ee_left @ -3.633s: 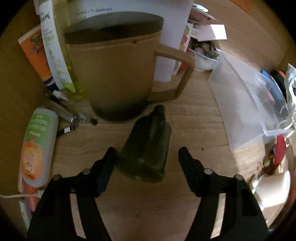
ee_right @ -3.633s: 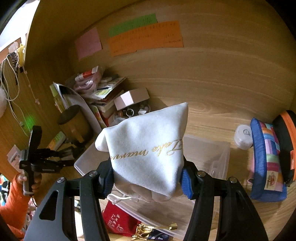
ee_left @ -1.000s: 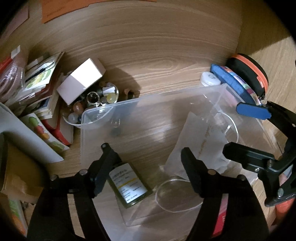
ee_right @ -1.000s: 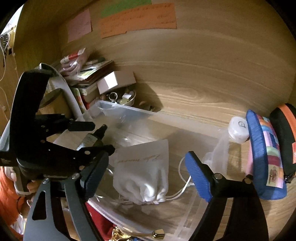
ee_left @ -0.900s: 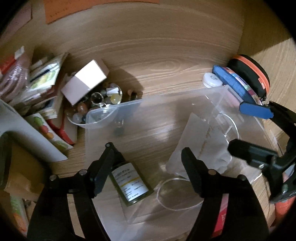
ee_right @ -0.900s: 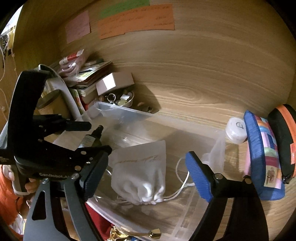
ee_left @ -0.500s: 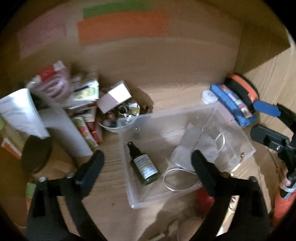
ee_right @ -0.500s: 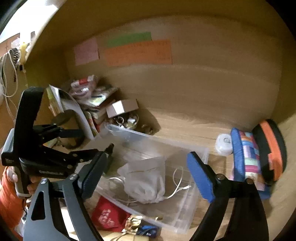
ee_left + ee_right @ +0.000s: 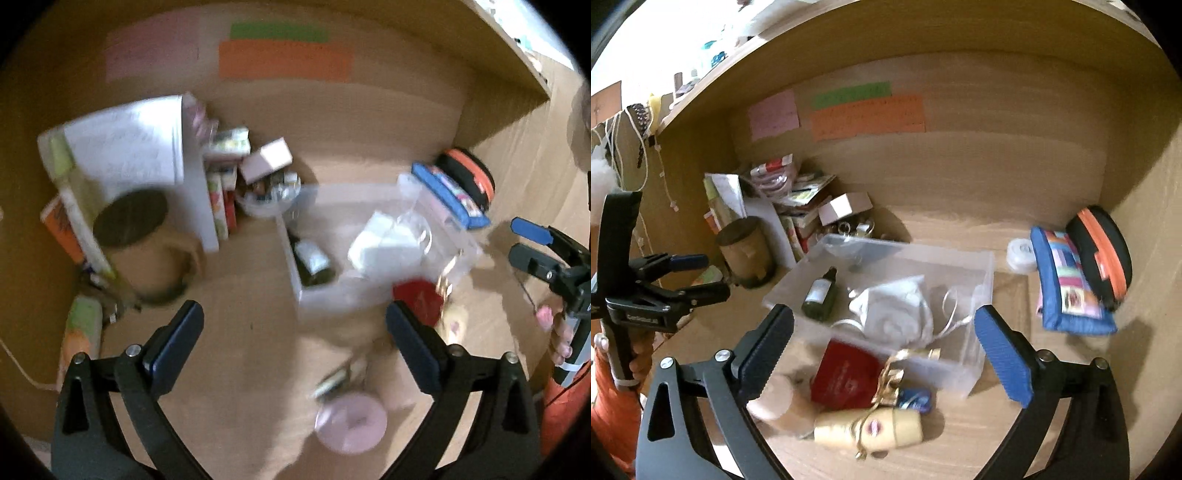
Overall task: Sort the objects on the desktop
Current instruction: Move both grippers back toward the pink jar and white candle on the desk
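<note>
Standing well back from the clear bin (image 9: pixel 975 363), both grippers empty. Left gripper (image 9: pixel 293 325) spread wide, jaws having just been opening, nothing between them but bare desk (image 9: pixel 236 295). Right gripper (image 9: pixel 882 325) likewise wide, jaws just opened further, holding nothing, framing the bin from above. Lying inside the bin: dark bottle (image 9: pixel 820 295) on its side toward the left wall, white pouch (image 9: pixel 897 314) slumped beside it with its cord trailing right; both probably dropped there as sorted items. Waiting just in front of the bin, outside it: red pouch (image 9: pixel 846 376), cream tube (image 9: pixel 879 430) with gold ribbon. Judging these as likely next picks, hence jaws kept wide. Mug (image 9: pixel 147 243) sitting far left, apart from the bin.
</note>
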The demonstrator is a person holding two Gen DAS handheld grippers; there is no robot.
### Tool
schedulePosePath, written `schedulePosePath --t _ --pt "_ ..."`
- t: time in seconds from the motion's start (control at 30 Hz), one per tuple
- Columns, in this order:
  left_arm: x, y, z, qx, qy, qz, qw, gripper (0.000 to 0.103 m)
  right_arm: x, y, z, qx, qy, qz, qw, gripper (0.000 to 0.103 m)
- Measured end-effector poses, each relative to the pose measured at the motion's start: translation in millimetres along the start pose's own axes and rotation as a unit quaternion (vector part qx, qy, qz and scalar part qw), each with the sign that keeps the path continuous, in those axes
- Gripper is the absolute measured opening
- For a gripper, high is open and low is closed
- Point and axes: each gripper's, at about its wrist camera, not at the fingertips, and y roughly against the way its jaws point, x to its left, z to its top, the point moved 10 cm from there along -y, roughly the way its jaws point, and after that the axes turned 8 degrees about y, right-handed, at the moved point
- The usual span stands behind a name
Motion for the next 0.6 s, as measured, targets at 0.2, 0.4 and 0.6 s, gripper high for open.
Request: schedulePosePath --t 0.2,0.4,0.6 --pt "9.3 -5.2 -49.4 0.036 0.000 -0.009 0.9993 0.100 21.3 -5.5 -41.2 0.025 -0.022 0.018 0.999 0.098" --pt "3.9 2.4 -81.8 0.046 -0.005 -0.032 0.9984 0.100 42.6 -8.3 -71.5 0.044 -0.017 0.024 0.999 0.097" --pt "-10.5 -10.7 -114.1 0.081 -0.017 -0.061 0.9947 0.100 60.9 -7.7 -84.0 0.051 0.001 0.029 0.998 0.096"
